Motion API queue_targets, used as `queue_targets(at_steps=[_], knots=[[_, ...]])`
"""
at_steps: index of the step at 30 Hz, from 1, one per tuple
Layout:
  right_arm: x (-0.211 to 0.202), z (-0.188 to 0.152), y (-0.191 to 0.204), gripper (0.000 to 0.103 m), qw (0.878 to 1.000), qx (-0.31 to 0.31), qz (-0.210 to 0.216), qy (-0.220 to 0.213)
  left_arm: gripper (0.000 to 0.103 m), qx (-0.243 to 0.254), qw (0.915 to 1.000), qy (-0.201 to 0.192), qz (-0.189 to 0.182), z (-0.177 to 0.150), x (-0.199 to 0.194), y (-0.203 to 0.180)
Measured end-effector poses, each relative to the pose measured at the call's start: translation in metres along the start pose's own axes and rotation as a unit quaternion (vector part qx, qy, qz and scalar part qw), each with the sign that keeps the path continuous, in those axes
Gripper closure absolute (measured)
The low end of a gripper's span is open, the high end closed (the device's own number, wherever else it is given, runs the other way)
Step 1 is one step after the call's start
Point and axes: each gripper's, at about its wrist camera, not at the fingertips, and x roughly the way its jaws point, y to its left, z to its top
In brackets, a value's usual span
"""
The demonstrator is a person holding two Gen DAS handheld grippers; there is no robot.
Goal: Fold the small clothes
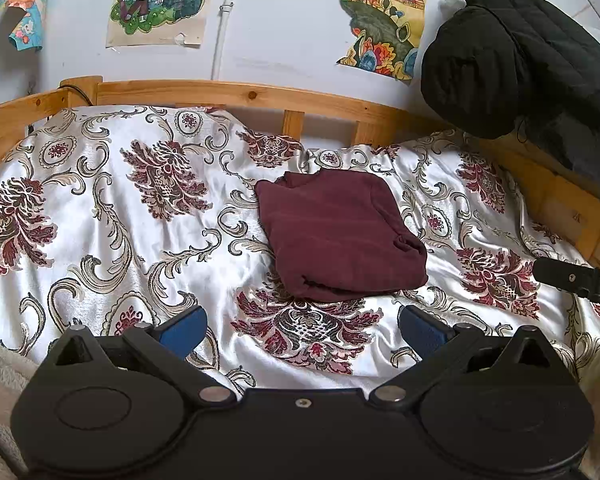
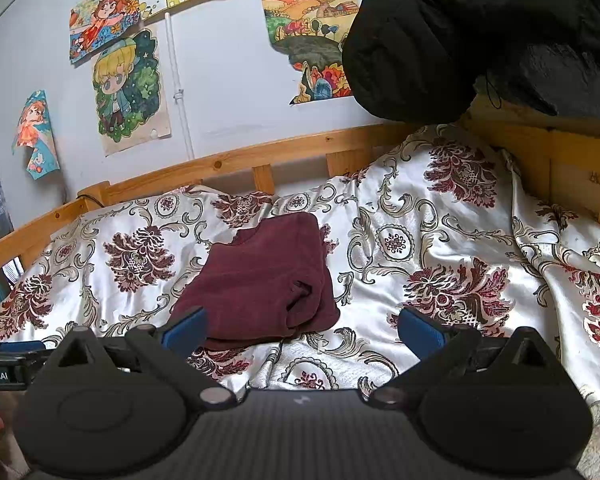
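The maroon garment (image 1: pixel 338 236) lies folded into a compact, roughly square bundle near the middle of the patterned bedspread (image 1: pixel 100 216), well apart from the wooden bed rail (image 1: pixel 228 94) and from the black jacket (image 1: pixel 512 52) hanging at the far right corner.

Both tools are released. The left gripper (image 1: pixel 300 330) has its jaws spread wide and holds nothing; the right gripper (image 2: pixel 302 330) is equally spread and empty, just short of the bundle's near edge.

The fold appears complete. To finish well, check that the layered edges are aligned, press down any raised lip, and avoid dragging the slippery bedspread beneath.

Orientation: the bundle sits turned on the bed, with one corner towards the grippers. Its long axis, only slightly longer than its width, runs from the near edge towards the rail. The collar probably lies at the far end, but the folds obscure it.
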Motion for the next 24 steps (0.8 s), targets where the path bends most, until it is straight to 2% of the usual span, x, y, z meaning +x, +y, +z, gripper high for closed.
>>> queue_targets(at_steps=[21,23,24], knots=[[0.0,0.0003,-0.0004,0.0,1.0,0.001,0.0,0.001,0.001,-0.002,1.0,0.002,-0.002,0.0007,0.0004,0.0005],[-0.0001,0.0004,-0.0004,0.0,1.0,0.002,0.0,0.001,0.001,-0.001,0.9999,0.006,0.009,0.0014,0.0014,0.0],[-0.0001,0.0004,-0.0003,0.0,1.0,0.002,0.0,0.001,0.001,0.007,0.9995,0.008,0.029,0.0016,0.0019,-0.0014]])
